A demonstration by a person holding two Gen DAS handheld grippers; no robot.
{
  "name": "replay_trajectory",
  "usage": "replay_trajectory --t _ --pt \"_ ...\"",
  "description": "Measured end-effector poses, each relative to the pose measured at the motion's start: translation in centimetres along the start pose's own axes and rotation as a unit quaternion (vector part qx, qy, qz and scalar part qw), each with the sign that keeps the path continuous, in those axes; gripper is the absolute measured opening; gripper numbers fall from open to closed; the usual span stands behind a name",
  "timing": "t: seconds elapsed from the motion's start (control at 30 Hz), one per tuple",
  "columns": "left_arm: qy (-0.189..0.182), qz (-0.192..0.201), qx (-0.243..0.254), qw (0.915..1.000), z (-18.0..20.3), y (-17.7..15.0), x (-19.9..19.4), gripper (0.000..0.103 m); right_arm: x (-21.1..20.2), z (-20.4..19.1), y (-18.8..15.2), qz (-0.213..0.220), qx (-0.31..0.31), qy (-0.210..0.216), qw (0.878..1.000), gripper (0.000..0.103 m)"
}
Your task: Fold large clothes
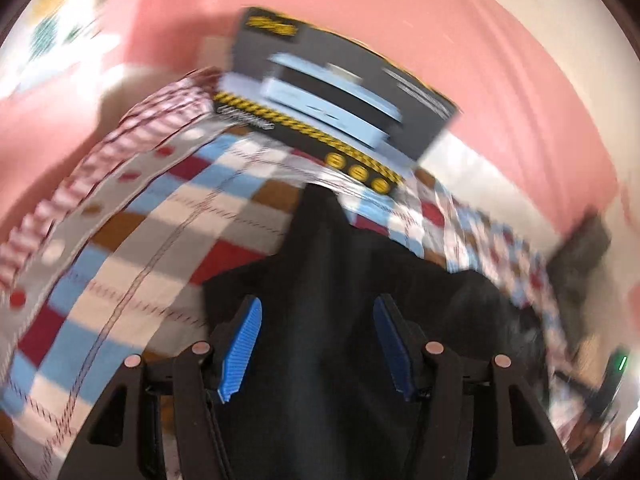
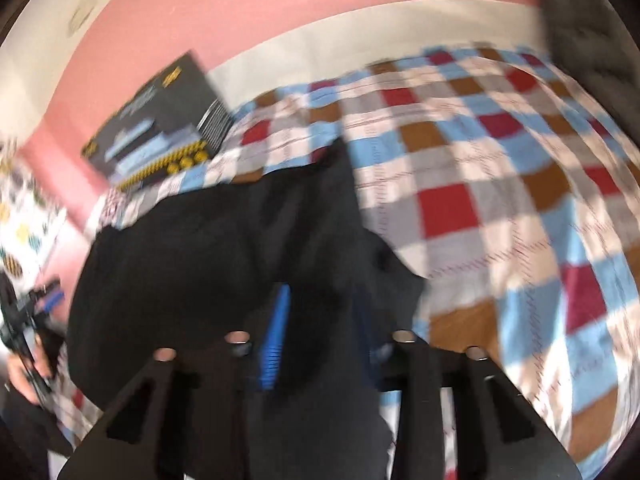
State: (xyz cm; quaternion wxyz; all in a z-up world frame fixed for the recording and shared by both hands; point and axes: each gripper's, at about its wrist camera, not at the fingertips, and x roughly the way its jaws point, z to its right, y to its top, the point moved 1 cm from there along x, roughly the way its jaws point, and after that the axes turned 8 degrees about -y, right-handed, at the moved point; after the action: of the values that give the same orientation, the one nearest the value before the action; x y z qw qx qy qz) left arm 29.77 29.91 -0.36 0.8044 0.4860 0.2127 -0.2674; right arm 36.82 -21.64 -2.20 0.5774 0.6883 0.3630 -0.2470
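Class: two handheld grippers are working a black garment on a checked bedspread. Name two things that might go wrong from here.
1. The left gripper stands open over the black garment, so it may catch only a thin layer.
2. The dark printed box sits close behind the garment; a swung fold might knock it.

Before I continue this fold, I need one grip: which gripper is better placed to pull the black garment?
Right gripper: black garment sits between its narrowed fingers. Left gripper gapes open.

Checked bedspread point(image 2: 500, 184) right side open; box point(image 2: 160, 128) blocks far-left
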Motion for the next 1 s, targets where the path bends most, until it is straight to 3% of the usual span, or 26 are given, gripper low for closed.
replay_trajectory --t 0.1,0.13,0.2,0.3,0.47,0.73,0.9,1.0 --pt "0.029 -0.019 0.037 0.9987 0.9 0.1 3.4 0.060 3.2 -1.7 0.8 -0.014 -0.017 -0.011 1.000 0.024" --pt "0.043 -0.030 0.034 0.9981 0.3 0.0 4.8 0.060 4.7 -1.5 0.9 -0.021 -0.019 -0.030 0.999 0.019" --pt "0.049 -0.047 0.017 0.9975 -1.1 -0.4 6.8 0.058 6.5 -0.4 0.3 -0.024 -0.016 -0.054 0.998 0.000" --pt "0.047 -0.037 0.016 0.9981 -1.7 -0.3 7.5 0.058 6.9 1.1 -0.2 -0.024 0.020 -0.042 0.999 0.000" --pt "0.053 -0.041 0.030 0.9973 -1.4 -0.3 8.2 0.058 6.8 0.4 -0.1 -0.022 0.001 -0.056 0.998 0.000" --pt "0.069 -0.017 0.044 0.9965 -1.0 -1.4 2.2 0.058 2.4 0.5 0.0 -0.007 -0.017 -0.084 0.996 0.002" --pt "0.059 0.006 0.046 0.9972 -0.5 -5.4 -3.6 0.058 -2.6 0.6 -3.3 0.010 -0.018 -0.052 0.998 0.002" --pt "0.074 -0.022 0.048 0.9959 -0.8 -8.5 -4.1 0.058 -2.9 1.2 -6.7 -0.019 -0.021 -0.051 0.998 0.002"
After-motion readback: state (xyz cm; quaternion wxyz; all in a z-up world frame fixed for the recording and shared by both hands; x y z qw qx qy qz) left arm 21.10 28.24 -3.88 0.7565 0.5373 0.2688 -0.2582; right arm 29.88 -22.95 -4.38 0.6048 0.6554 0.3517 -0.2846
